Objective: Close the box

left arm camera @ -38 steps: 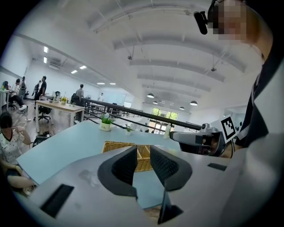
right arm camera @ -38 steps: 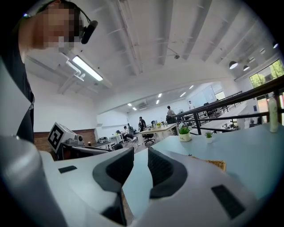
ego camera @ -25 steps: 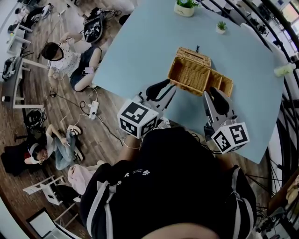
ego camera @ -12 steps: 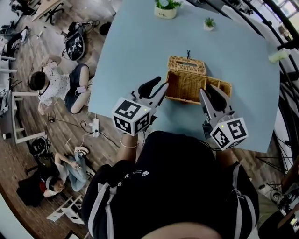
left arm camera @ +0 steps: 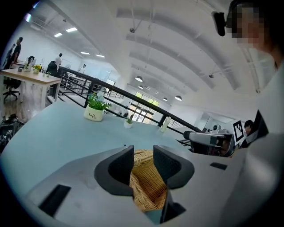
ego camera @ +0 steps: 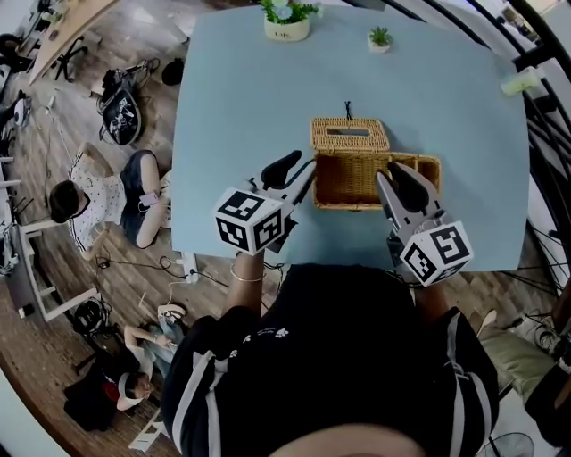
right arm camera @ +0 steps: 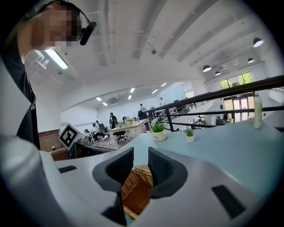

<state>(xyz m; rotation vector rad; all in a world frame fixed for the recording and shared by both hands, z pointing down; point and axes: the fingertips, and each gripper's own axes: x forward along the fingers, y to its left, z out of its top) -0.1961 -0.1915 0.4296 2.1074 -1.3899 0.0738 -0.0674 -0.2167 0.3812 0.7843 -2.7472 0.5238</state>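
**Approach to the open box.** The wicker box (ego camera: 352, 203) sits open on the blue tabletop (ego camera: 241, 107). Its slotted lid (ego camera: 350, 136) is folded back on the box's far side. A further wicker panel (ego camera: 426, 166) adjoins the box's right side, and its role cannot be told.

The left hand-held gripper (ego camera: 300, 172) is just beside the box's near-left corner. Its jaws have just been opening and now stand partly apart. Wicker shows through the gap in the left gripper view (left arm camera: 143, 153), but nothing is clamped.

The right hand-held gripper (ego camera: 398, 177) hovers over the box's near-right corner. Its jaws are likewise parted and hold nothing (right arm camera: 140, 153).

**Doing the step well (judgement).**
- Closing has not begun.
- One hand-held gripper should reach past the box to the lid's free far edge, pinch it lightly and swing it over the hinge line toward the near wall.
- The other should brace a side wall, since light wicker will likely slide or tip under a one-sided pull.
- The jaws should stay off the rim where the lid must land.

**Count.**
- Box: one.
- Lid: one.
- Hand-held grippers: two.
- Potted plants: two, beyond the box, one large (ego camera: 286, 18) and one small (ego camera: 380, 37).
- Pale bottle (ego camera: 519, 80): one, far right of the box.
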